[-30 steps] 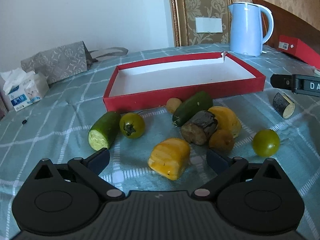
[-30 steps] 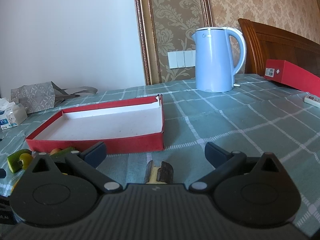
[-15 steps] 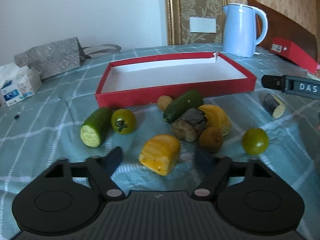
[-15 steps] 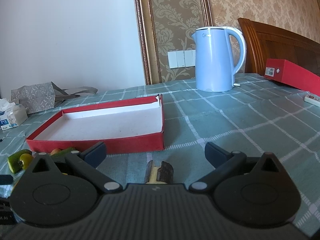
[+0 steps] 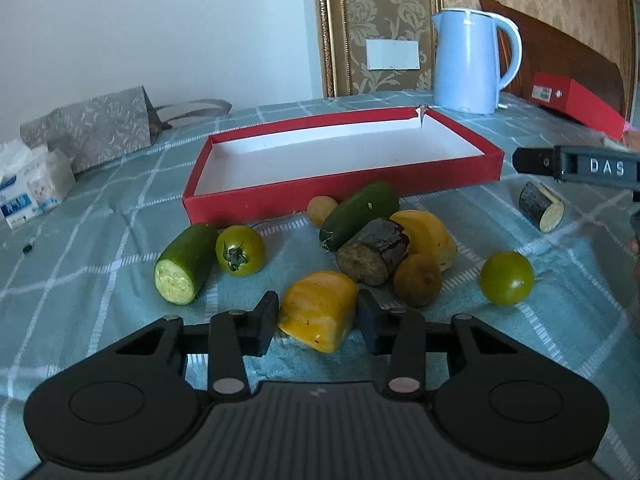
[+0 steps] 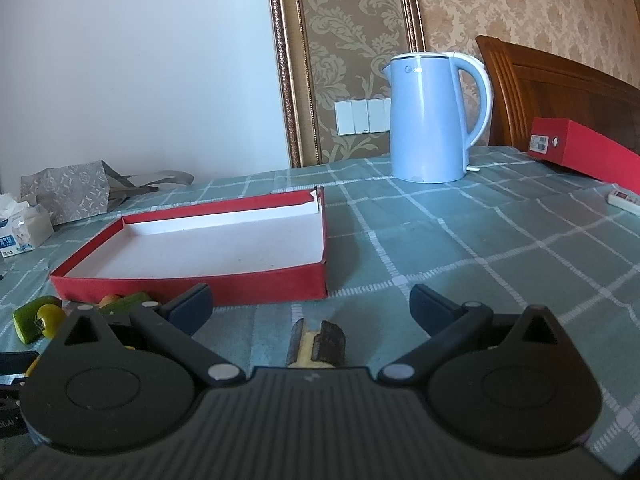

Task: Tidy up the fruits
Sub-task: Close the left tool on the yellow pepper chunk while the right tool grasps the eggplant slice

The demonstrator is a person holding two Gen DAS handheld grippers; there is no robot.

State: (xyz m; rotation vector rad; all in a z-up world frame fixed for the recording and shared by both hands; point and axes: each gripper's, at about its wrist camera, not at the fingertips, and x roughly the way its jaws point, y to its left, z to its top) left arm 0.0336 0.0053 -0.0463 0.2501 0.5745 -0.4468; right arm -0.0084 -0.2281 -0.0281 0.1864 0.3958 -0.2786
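In the left wrist view my left gripper [image 5: 318, 322] is shut on a yellow fruit piece [image 5: 318, 310] that rests on the tablecloth. Behind it lie a cut cucumber [image 5: 186, 262], a green tomato [image 5: 240, 250], a second cucumber [image 5: 360, 210], a dark stub [image 5: 372, 256], a kiwi [image 5: 418, 280], another yellow piece [image 5: 428, 234] and a second green tomato [image 5: 506, 278]. The red tray [image 5: 340, 196] stands beyond, with nothing in it. My right gripper [image 6: 310, 306] is open over a dark cut piece [image 6: 318, 342], and its finger also shows in the left wrist view [image 5: 576, 166].
A blue kettle [image 6: 434, 118] stands behind the tray. A red box [image 6: 584, 152] lies at the far right, a grey bag [image 5: 92, 130] and a tissue pack [image 5: 30, 186] at the far left. A wall and a wooden headboard back the table.
My left gripper has moved forward and its fingers have closed from wide open onto the yellow fruit piece. My right gripper has not moved.
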